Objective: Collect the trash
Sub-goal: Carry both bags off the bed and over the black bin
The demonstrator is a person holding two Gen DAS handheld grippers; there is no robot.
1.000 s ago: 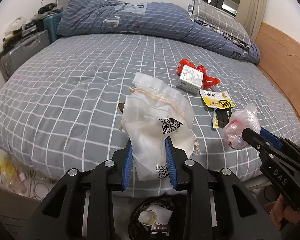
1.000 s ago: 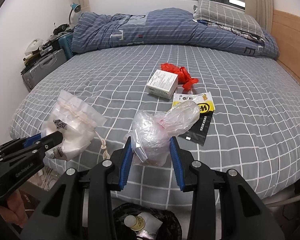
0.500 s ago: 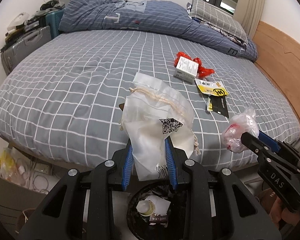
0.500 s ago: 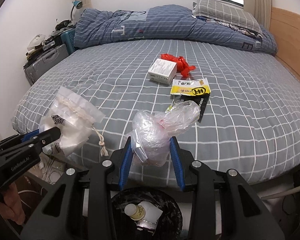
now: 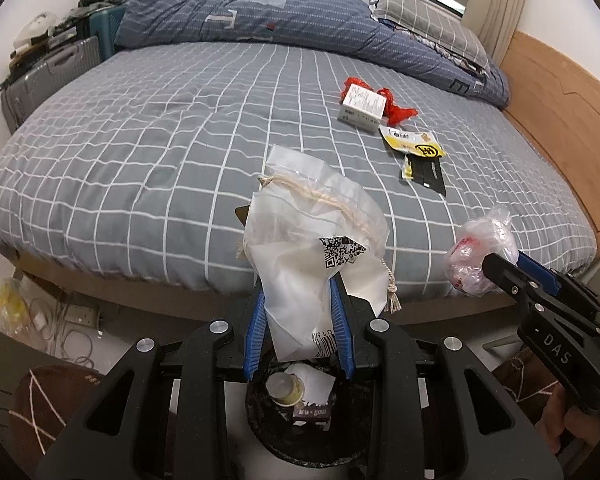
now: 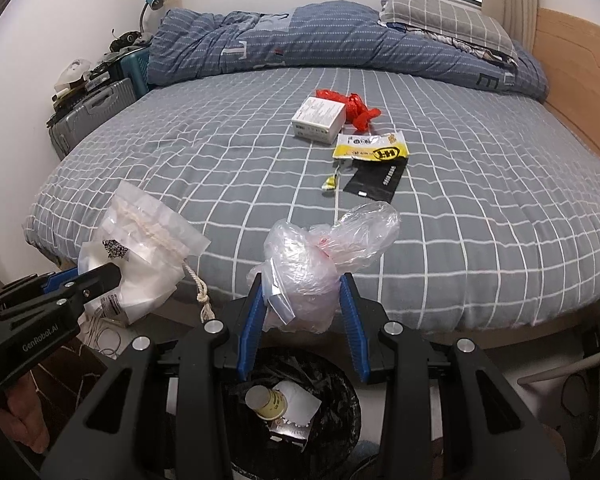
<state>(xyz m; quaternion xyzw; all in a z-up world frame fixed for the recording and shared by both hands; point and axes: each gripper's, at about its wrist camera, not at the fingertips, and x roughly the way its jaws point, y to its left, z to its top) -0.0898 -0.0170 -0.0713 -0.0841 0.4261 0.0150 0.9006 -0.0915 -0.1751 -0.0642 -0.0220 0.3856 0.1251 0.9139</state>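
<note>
A bedroom held a wide bed point(image 5: 148, 152) covered in a grey sheet with a white grid, a rumpled blue quilt point(image 6: 300, 40) along its far edge and a wooden headboard point(image 5: 560, 92) on the right. On the floor below the bed's near edge stood a round bin with a black liner point(image 6: 340, 392), already holding a paper cup and scraps.

The left gripper point(image 5: 298, 334) was clamped on a frosted drawstring bag point(image 5: 312, 248) with a printed code square and a cotton cord, held upright above the bin. The right gripper point(image 6: 302, 322) was clamped on a crumpled clear plastic bag point(image 6: 320, 264) showing pink inside, also held over the bin's mouth.

More rubbish lay near the middle of the bed, toward the headboard side: a small white box point(image 6: 318, 118) touching a red wrapper point(image 6: 356, 112), a yellow packet point(image 6: 370, 148) just in front, and a black pouch point(image 6: 378, 180) at its near edge.

Both held bags looked light, soft and slippery, likely to crumple and drift as they fall. The box appeared stiff and best pinched across its short sides; the flat packets would likely need lifting by an edge.
</note>
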